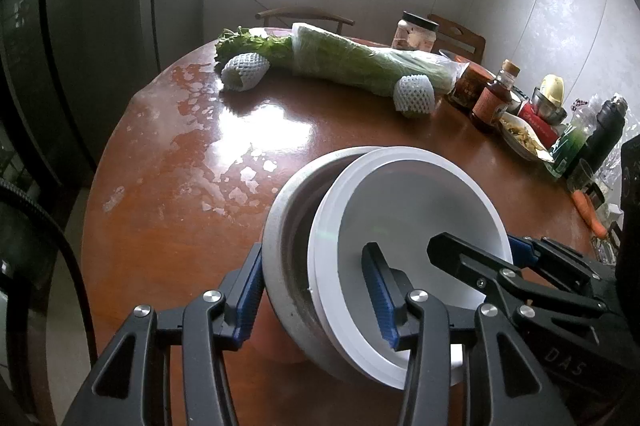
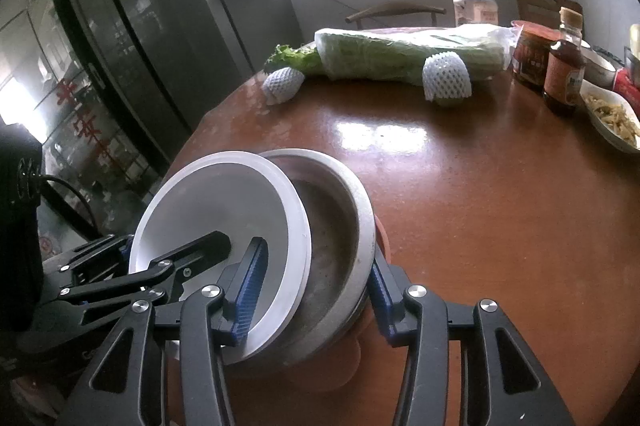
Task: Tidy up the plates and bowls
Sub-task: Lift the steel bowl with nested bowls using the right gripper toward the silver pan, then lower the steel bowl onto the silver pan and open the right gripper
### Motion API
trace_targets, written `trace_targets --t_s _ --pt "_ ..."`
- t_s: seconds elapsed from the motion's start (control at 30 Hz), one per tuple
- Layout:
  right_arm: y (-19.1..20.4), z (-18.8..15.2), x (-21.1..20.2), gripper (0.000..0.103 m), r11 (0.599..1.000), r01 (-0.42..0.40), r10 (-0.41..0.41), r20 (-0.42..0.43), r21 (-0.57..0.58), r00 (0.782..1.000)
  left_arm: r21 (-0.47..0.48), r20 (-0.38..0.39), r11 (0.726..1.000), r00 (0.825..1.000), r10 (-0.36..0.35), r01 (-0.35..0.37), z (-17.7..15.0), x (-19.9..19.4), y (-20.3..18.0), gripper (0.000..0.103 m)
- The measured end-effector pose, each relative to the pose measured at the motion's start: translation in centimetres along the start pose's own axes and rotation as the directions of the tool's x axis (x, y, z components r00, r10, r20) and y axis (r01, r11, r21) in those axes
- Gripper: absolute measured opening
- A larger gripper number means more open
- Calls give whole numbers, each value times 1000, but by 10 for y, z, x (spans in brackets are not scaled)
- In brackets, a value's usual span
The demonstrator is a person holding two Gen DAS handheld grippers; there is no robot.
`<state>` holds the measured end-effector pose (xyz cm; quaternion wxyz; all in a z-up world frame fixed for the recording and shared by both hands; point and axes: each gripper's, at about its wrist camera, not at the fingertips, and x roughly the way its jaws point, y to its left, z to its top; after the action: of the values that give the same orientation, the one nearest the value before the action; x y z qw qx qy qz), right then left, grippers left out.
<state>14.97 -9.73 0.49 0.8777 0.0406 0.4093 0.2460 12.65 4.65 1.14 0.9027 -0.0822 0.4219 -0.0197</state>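
Table (image 1: pixel 168 209): round, brown, glossy; worn pale patches on one side.
Bagged greens (image 1: pixel 360 61): long bundle lying at the far side, two white foam nets beside it.
Grey bowl (image 1: pixel 288 250): near table edge, on the table.
White plate (image 1: pixel 416 193): tilted inside the grey bowl, leaning on its rim.
Left gripper (image 1: pixel 316 290): jaws astride both rims, closed on bowl and plate together.
Right gripper (image 2: pixel 316 282): same grip from the opposite side.
Sauce bottle (image 1: pixel 494 97): upright, far right among jars.
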Motion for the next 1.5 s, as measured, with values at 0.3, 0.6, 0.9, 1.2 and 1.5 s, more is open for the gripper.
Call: trace_targets --t_s 0.3,0.6,0.9,1.2,1.5 --pt "0 0 0 51 1000 6 -6 3 -3 1000 1 3 1000 1000 6 -6 1 0 1 48" --pt "0 1 -3 51 1000 16 -16 14 -14 1000 -3 5 1000 1000 5 -5 1 -1 1 48" --pt "3 1 -5 52 999 30 -30 21 -17 999 0 17 1000 1000 10 -10 1 -7 1 48" --pt "5 2 -9 56 999 37 -36 34 -26 999 -6 36 1000 999 16 -16 2 -15 0 48" --pt "10 2 -26 58 996 65 -60 87 -56 994 -8 76 1000 997 20 -19 0 -32 -2 50"
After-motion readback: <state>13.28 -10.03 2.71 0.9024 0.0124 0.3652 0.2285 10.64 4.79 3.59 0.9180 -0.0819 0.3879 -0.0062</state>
